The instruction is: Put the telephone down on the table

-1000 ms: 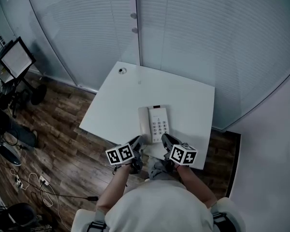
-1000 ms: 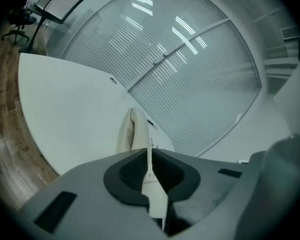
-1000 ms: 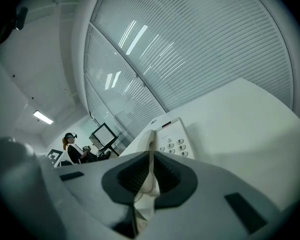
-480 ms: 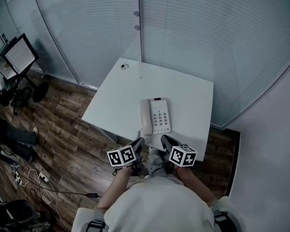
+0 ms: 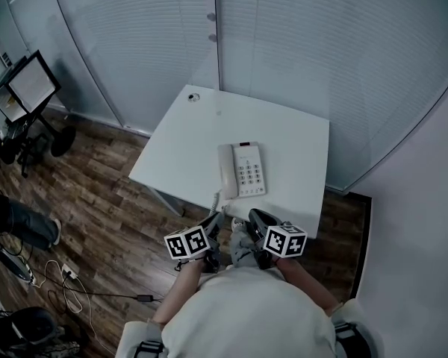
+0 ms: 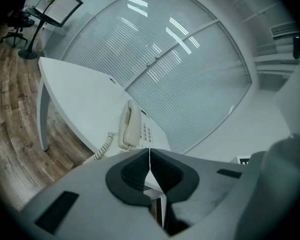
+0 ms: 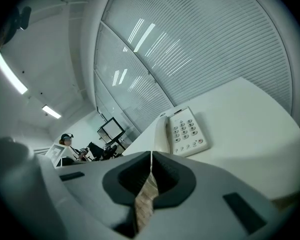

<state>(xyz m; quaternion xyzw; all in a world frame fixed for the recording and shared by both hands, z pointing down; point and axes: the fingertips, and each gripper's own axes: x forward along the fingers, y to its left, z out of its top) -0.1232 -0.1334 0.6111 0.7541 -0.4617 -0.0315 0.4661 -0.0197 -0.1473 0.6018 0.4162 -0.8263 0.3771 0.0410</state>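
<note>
Fingers of the left gripper [image 6: 149,153] pressed together, nothing between. Same on the right gripper [image 7: 151,156]: fingers shut, empty. Both side by side just off the near edge of the desk [image 5: 187,136], not touching it. Beyond, flat on the desk close to the middle of that near edge: the telephone [image 5: 246,171], untouched, handset [image 5: 225,171] cradled along its left side. Coiled cord [image 5: 216,198] trailing over the near edge.

Cool, even light from ceiling strips [image 7: 10,74]; fisheye edges bend, corners seemingly vignetted.
</note>
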